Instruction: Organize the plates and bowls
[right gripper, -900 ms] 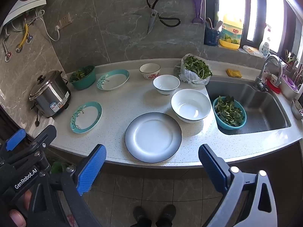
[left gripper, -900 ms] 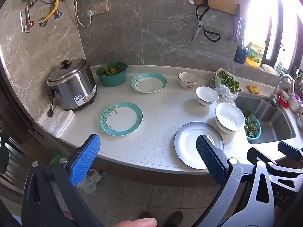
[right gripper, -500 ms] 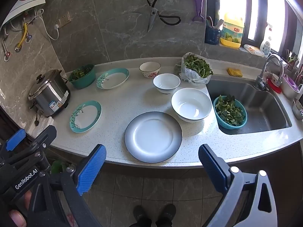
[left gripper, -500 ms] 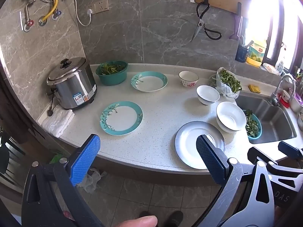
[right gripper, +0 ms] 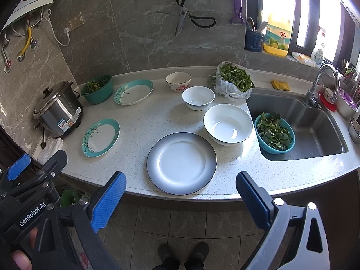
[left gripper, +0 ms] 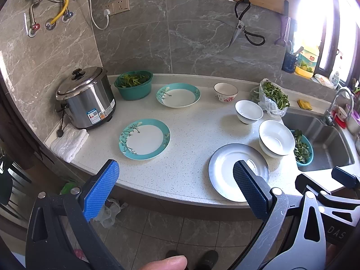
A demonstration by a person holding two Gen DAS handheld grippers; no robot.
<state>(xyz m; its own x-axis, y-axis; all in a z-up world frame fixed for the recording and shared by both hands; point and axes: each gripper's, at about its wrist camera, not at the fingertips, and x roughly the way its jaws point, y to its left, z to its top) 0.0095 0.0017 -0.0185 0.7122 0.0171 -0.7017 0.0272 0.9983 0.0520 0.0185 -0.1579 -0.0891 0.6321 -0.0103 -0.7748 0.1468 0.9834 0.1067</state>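
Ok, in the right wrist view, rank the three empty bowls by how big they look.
1. Large white bowl, beside the sink.
2. Plain white bowl.
3. Flowered bowl; it sits farthest back, so its gap to the second is unsure.

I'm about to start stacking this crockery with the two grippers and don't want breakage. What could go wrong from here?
The grey-rimmed plate lies close to the counter's front edge, so a clumsy pinch might nudge it off. The large white bowl sits right beside the sink, so a push could tip it in. Both the left gripper and the right gripper are open and empty, and glazed rims may slip between their pads.
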